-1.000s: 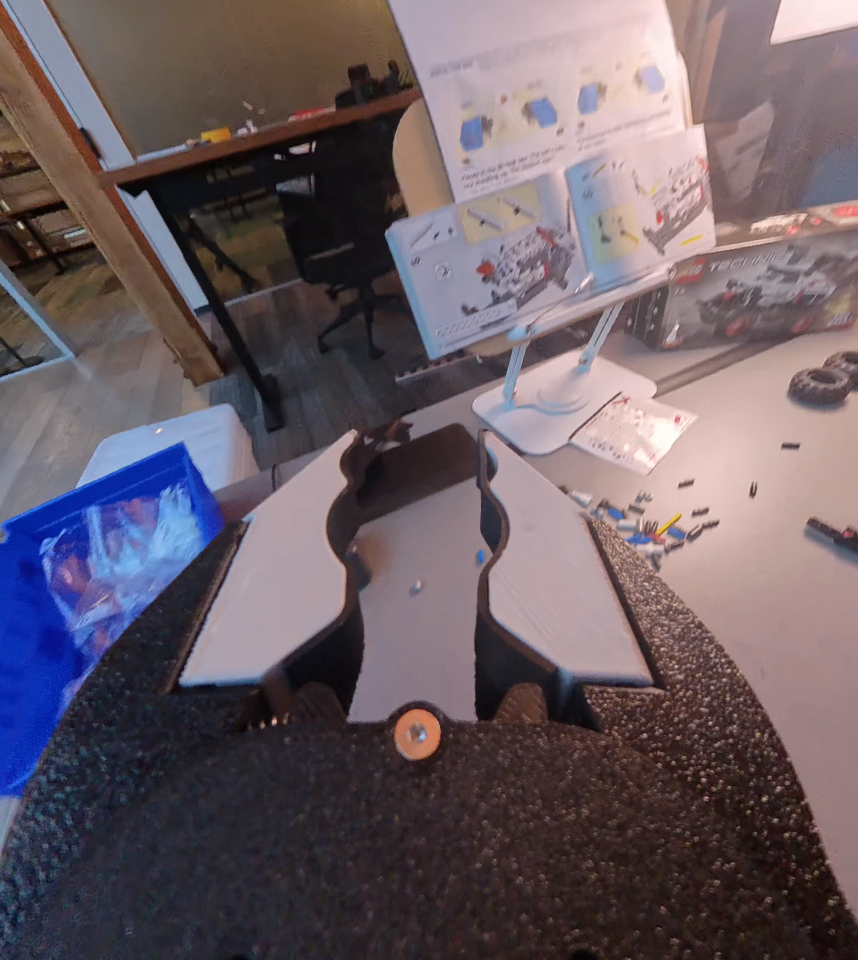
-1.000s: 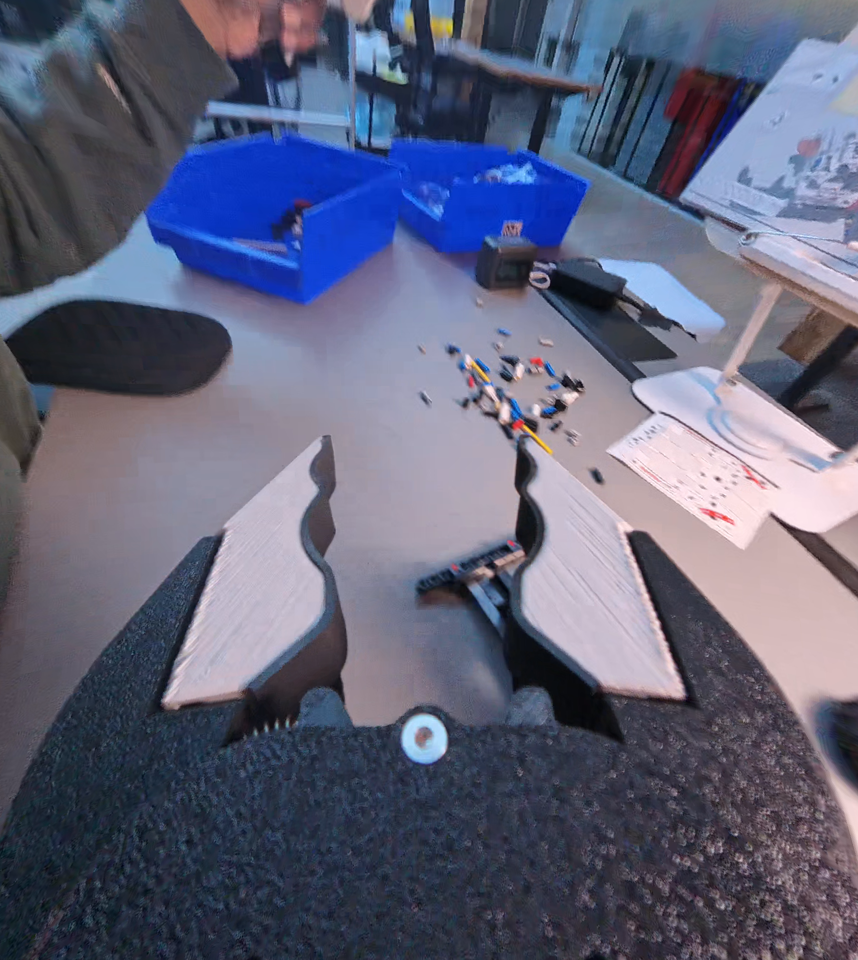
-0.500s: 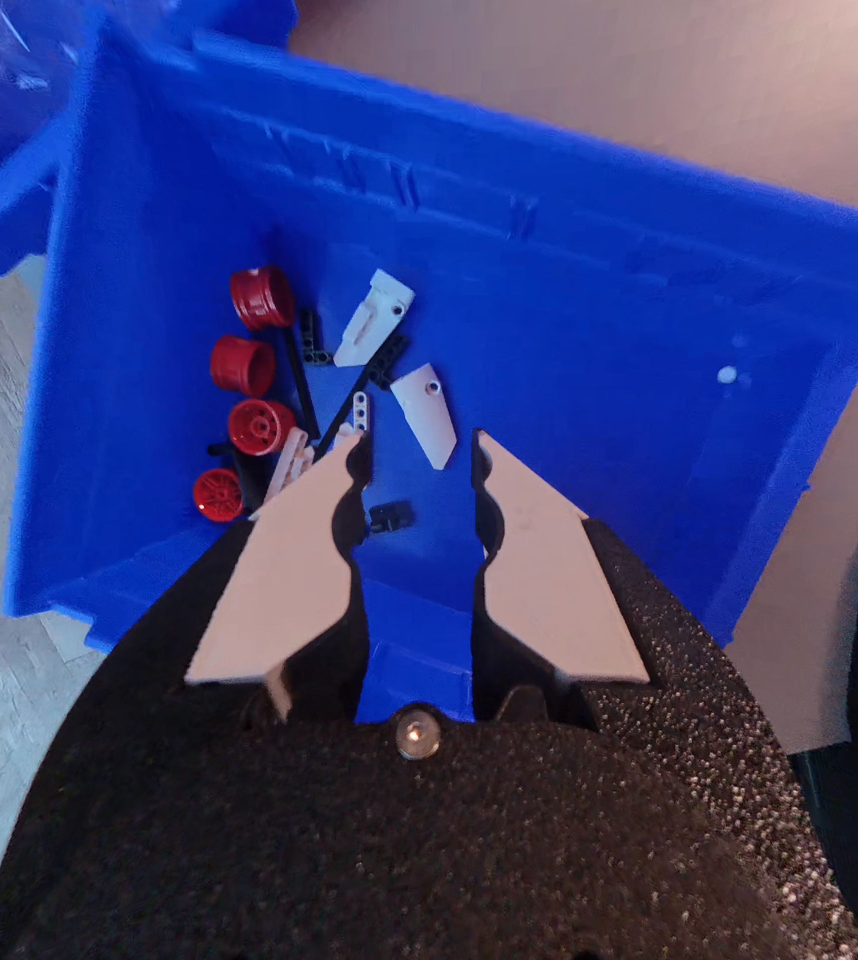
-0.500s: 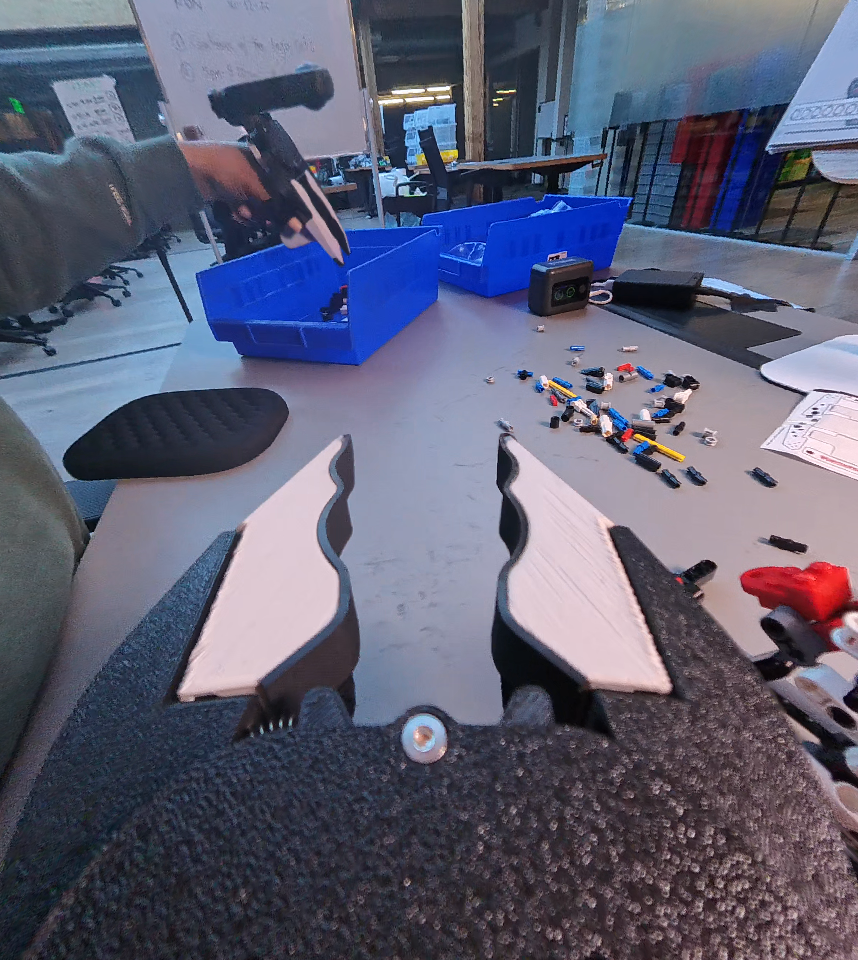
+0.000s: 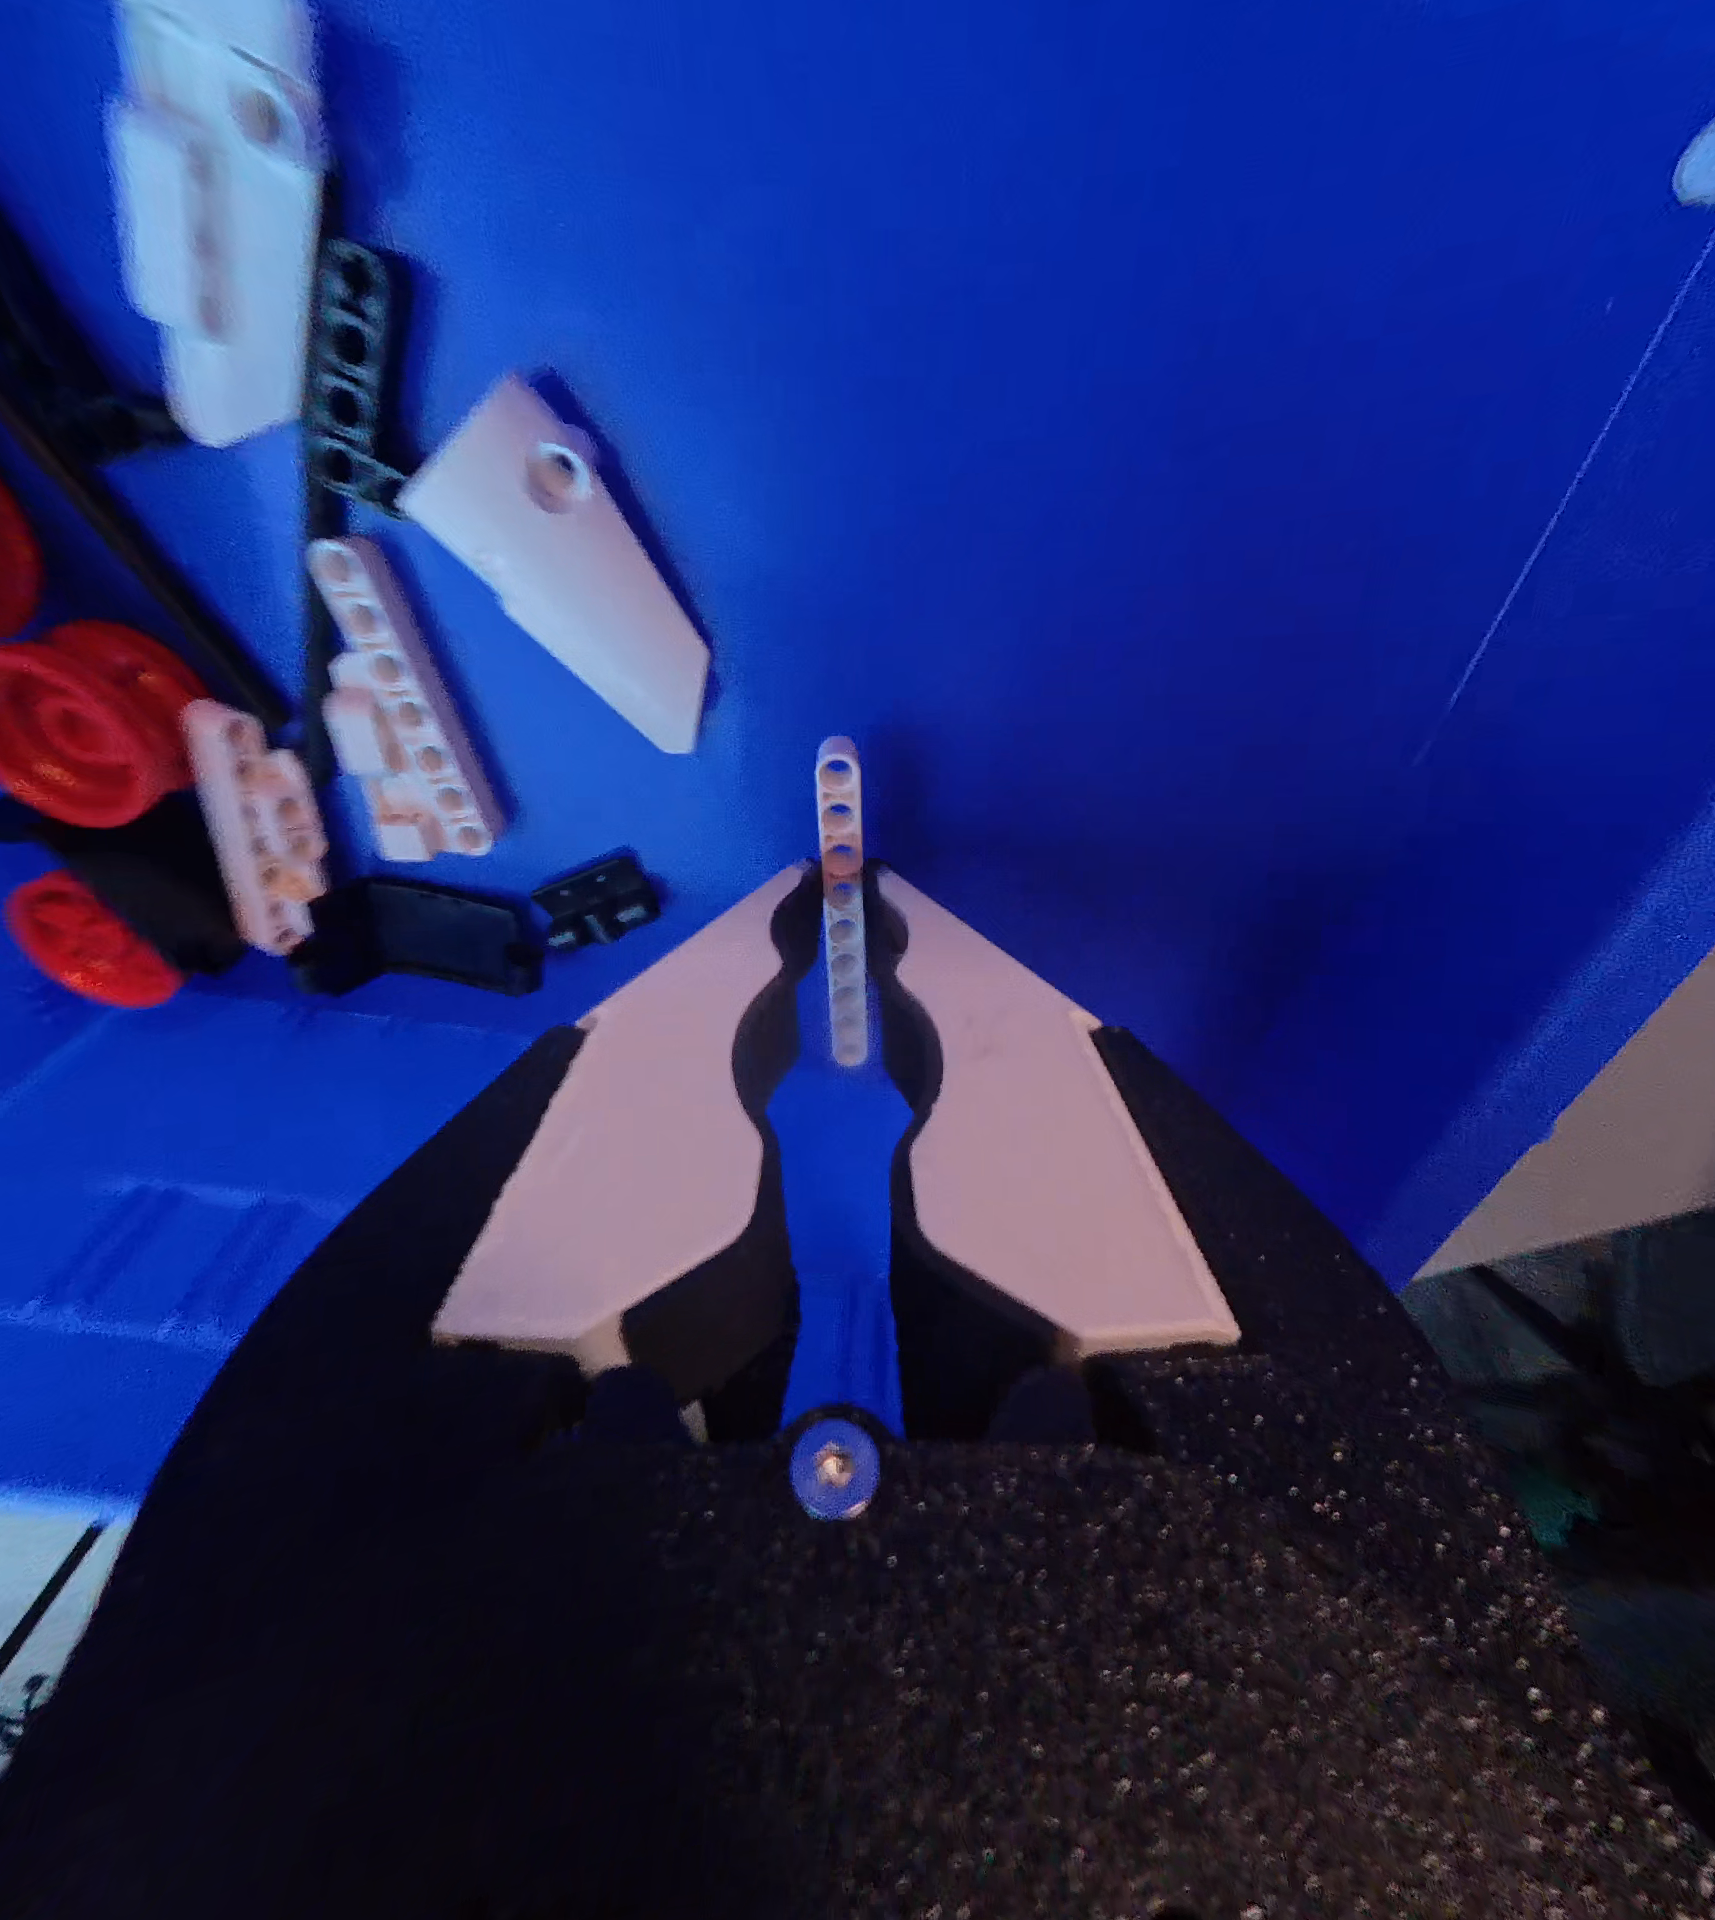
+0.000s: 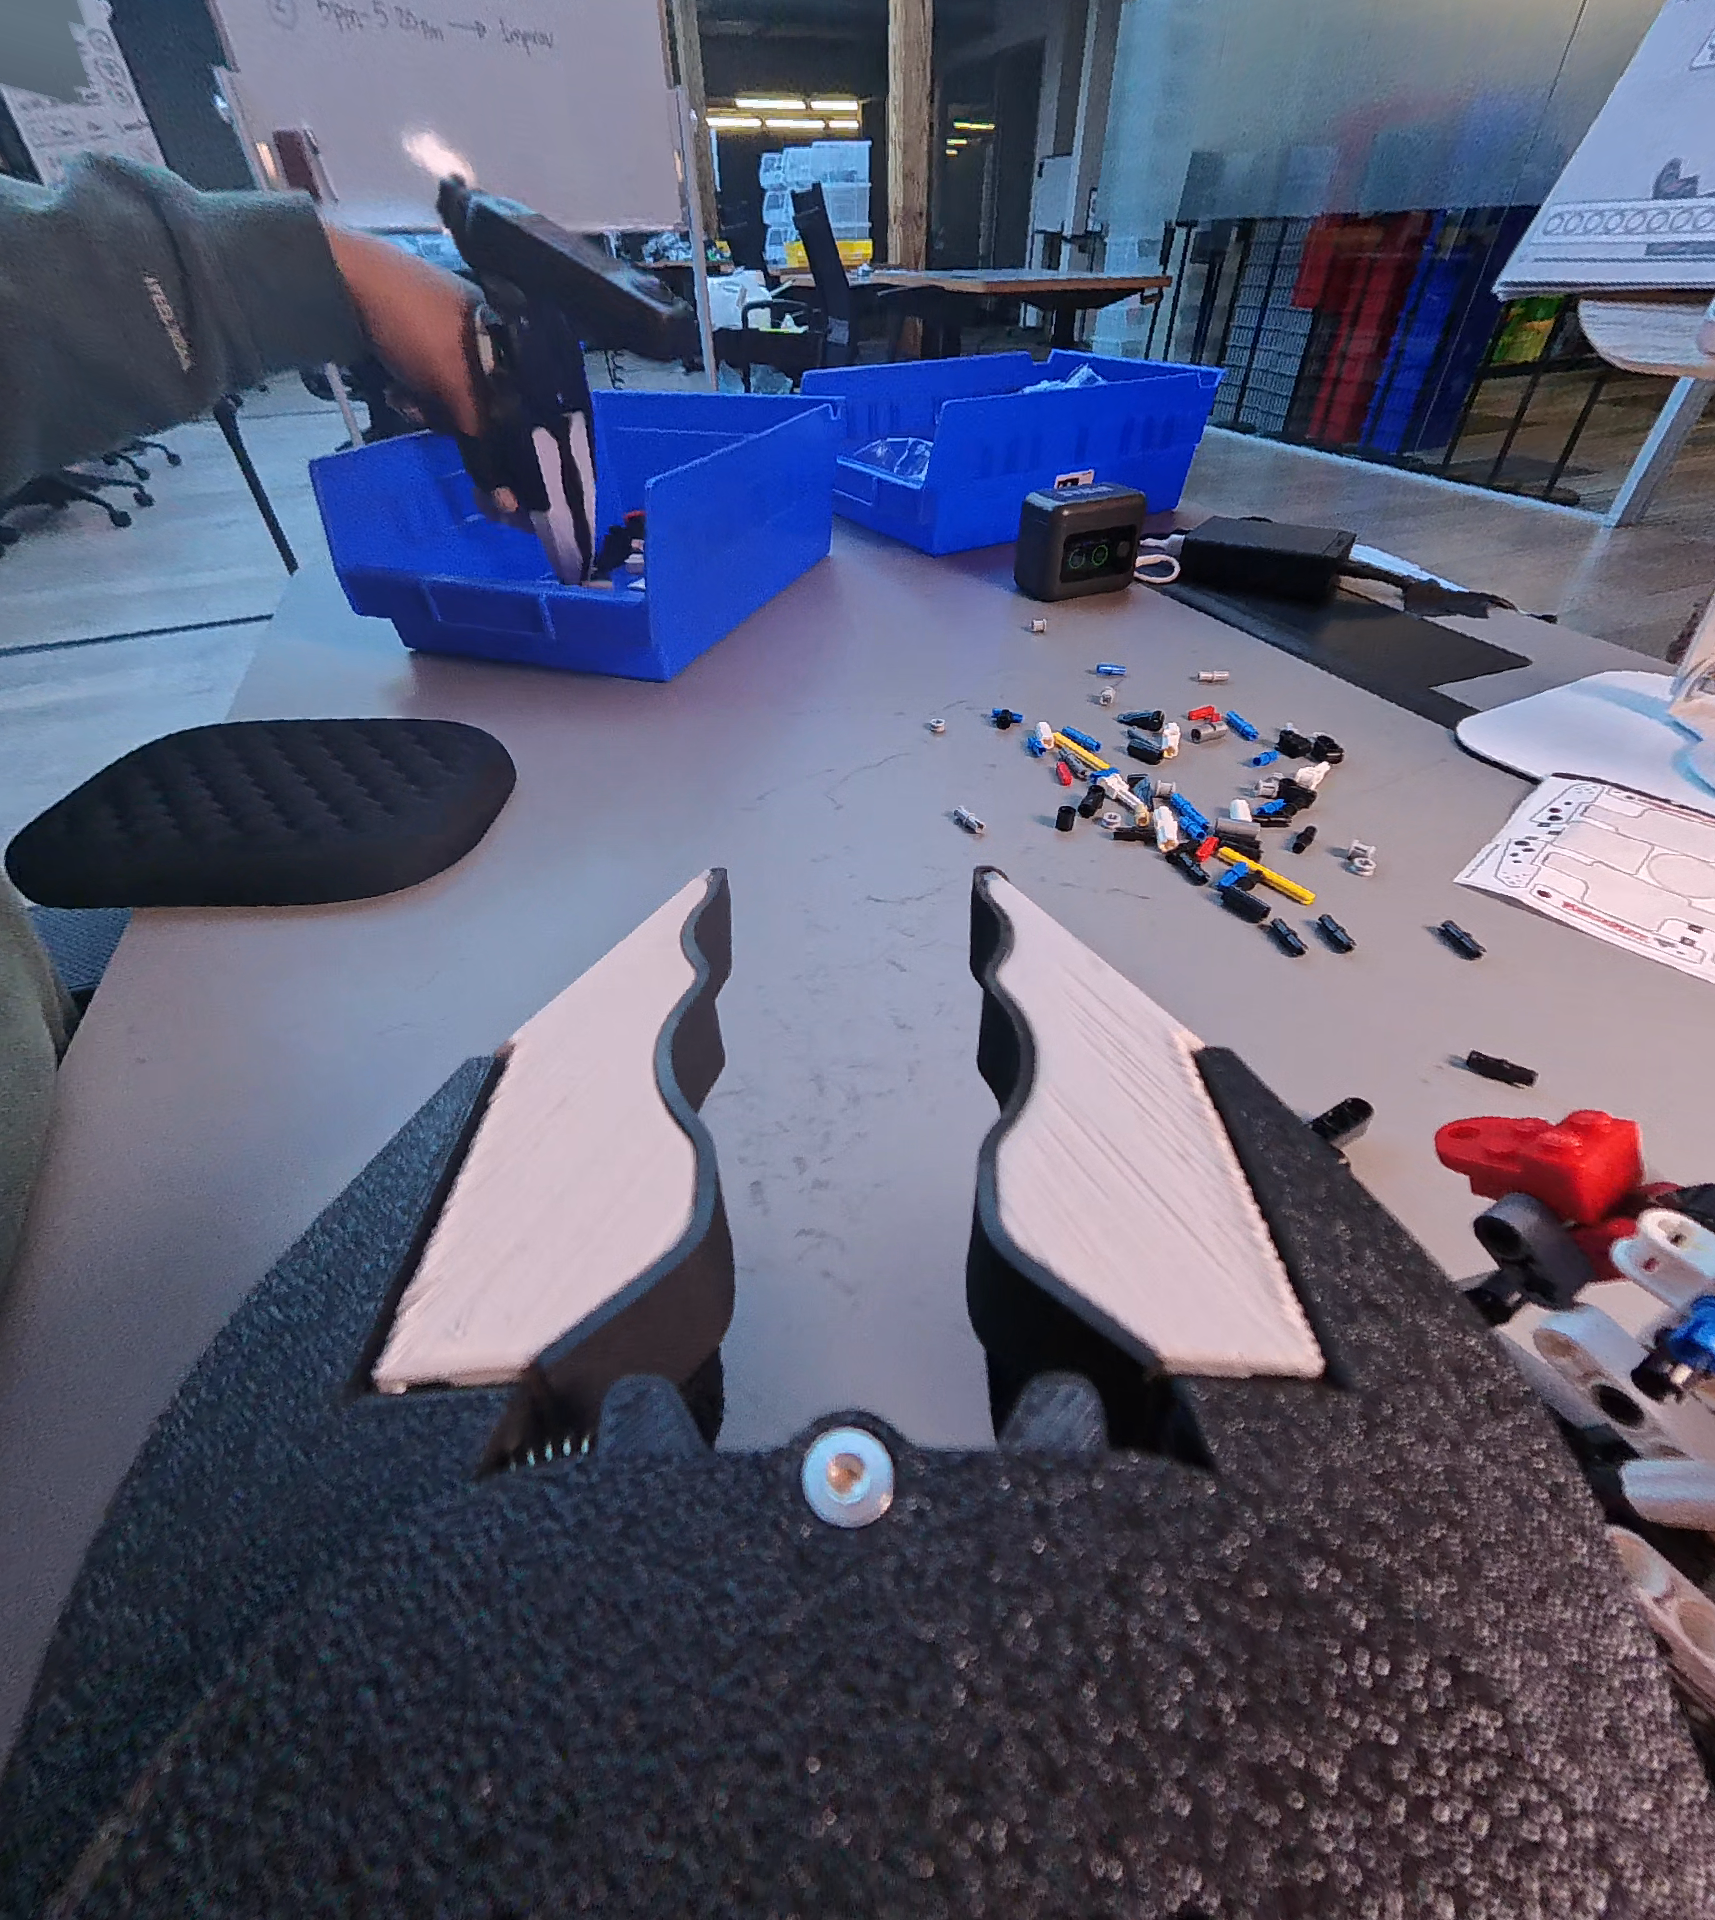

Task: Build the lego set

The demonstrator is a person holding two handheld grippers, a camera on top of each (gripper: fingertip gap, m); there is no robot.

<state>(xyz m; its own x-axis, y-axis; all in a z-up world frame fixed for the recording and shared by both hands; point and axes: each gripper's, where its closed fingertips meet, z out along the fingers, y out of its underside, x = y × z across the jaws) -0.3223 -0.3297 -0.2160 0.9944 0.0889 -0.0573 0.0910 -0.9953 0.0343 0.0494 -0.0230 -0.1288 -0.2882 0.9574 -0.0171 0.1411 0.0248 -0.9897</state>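
- Half a second ago our left gripper hung above the blue bin with its jaws apart and nothing between them; now it is down inside the bin and the jaws have closed to a narrow gap around a white beam with holes.
- We judge this to be the picking of the next part for the build. The beam looks pinched at the fingertips, though we cannot tell whether it has left the bin floor.
- The beam runs along the line of the fingers: its near end lies in the gap between them, and its far end pokes out past the tips.
- To the left in the bin lie the parts not taken: a white panel, other white beams, red wheel hubs and small black pieces, all apart from the claw.
- From the right wrist view, the left gripper is seen dipping into the near blue bin, far and to the left.
- Our right gripper hovers over the grey table, jaws wide and empty, where a second ago they straddled a black piece.
- The partly built model sits just right of it, near us; the scatter of small pins lies farther off to the right.
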